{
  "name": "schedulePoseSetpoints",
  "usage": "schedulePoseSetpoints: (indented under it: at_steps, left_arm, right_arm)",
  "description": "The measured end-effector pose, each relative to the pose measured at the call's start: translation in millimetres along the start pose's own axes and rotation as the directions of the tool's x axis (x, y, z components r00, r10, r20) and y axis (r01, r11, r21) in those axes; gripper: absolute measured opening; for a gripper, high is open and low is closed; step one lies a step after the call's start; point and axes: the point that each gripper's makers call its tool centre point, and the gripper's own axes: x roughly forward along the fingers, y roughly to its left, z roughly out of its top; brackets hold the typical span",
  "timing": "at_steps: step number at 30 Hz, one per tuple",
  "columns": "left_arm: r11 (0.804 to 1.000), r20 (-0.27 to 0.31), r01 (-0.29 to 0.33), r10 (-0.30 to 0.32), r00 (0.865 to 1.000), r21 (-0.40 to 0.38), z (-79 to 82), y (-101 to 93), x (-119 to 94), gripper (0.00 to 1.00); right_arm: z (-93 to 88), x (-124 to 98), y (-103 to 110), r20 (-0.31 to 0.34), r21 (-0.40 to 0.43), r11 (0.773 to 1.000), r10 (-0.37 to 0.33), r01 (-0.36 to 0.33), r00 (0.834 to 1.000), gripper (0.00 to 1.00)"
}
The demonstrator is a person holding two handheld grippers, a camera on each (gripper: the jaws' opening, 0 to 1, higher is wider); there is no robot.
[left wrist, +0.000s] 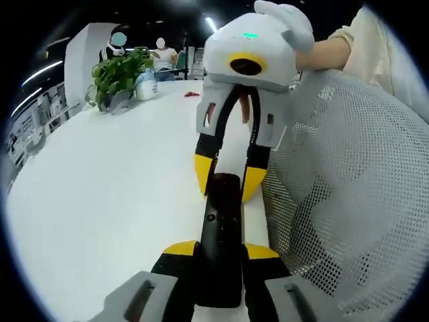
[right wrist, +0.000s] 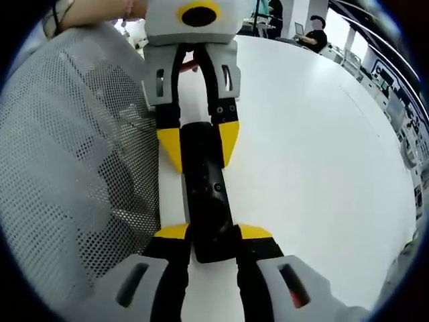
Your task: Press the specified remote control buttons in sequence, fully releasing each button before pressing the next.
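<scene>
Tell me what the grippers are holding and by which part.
Both hold one black remote: the left gripper clamps one end, the right gripper the opposite end.

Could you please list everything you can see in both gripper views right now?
remote control: one, black, slim, held at both ends between the two grippers above the table edge
table: one, white, wide
mesh chair back: one, pale grey, beside the table edge
potted plant: one, green, far end of the table
small red item: one, on the table near the plant, too small to identify
people: two seated in the background
left gripper: yellow-tipped jaws shut on the remote's near end
right gripper: yellow-tipped jaws shut on the remote's other end
person's hand: white glove, on the right gripper
</scene>
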Motion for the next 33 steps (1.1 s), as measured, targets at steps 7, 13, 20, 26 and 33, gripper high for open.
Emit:
schedulePoseSetpoints:
  at_steps: [7, 13, 20, 26, 33]
  left_arm:
    - [0.999, -0.034, -0.022, 0.023, 0.999, 0.031, -0.6, -0.2, 0.7, 0.25]
    - [0.999, -0.043, -0.031, 0.032, 0.999, 0.023, -0.3, 0.4, 0.4, 0.25]
    - [0.999, -0.043, -0.034, 0.035, 0.998, 0.028, 1.2, 1.4, 2.6, 0.26]
    - [0.998, -0.021, -0.057, 0.058, 0.998, 0.017, 9.1, 5.1, 10.5, 0.31]
    - [0.995, -0.018, -0.091, 0.09, 0.996, -0.039, 7.5, 15.8, 3.9, 0.4]
  right_arm:
    - [0.7, 0.7, 0.6, -0.063, 0.021, 1.0, -0.012, 0.013, 0.998, 0.26]
    - [-0.2, 0.2, 1.1, -0.094, 0.032, 0.999, -0.023, 0.027, 0.995, 0.26]
    - [0.6, 0.9, 0.0, -0.108, 0.067, 0.997, -0.031, 0.038, 0.994, 0.27]
    - [-0.6, 0.2, -0.2, -0.103, 0.07, 0.997, -0.036, 0.043, 0.994, 0.27]
    - [-0.4, -0.1, -0.5, -0.075, 0.081, 0.996, -0.032, 0.039, 0.997, 0.26]
